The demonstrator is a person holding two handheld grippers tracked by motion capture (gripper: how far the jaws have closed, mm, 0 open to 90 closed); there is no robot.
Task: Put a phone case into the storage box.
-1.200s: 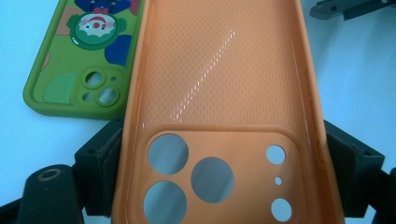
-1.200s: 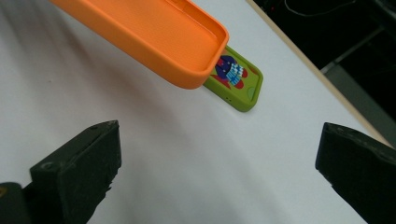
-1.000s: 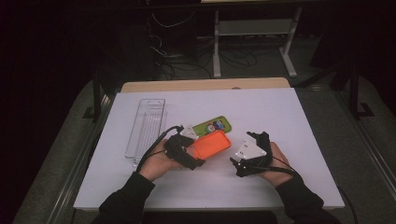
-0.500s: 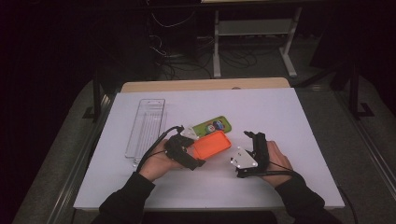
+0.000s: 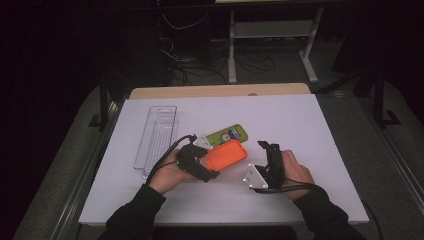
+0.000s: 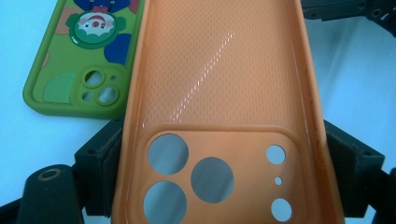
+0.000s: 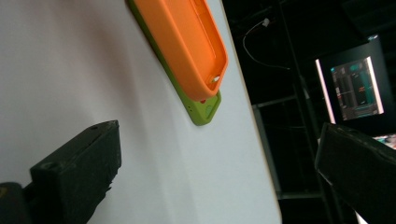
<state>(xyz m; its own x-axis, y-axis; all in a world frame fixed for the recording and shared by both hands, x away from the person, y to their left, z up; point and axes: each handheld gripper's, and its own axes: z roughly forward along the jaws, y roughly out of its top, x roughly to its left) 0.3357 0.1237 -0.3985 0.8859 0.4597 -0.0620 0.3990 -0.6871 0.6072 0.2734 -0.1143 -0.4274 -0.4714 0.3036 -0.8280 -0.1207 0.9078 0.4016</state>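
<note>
- Two grippers in the high view: the left gripper (image 5: 212, 167) clamps the orange phone case (image 5: 227, 154), lifted over the white table (image 5: 310, 130); the right gripper (image 5: 267, 150) waits beside it.
- Left gripper view: pads squeeze the case's (image 6: 219, 93) long sides at its camera-hole end; the green phone case (image 6: 79, 60) lies beside.
- Right gripper view: jaws wide, empty; the orange case (image 7: 191, 42) lies ahead, lengthwise away.

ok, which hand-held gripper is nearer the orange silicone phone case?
Left. The left hand-held gripper clamps the orange silicone phone case at its camera-cutout end; the right hand-held gripper stands open beside it, apart.
</note>
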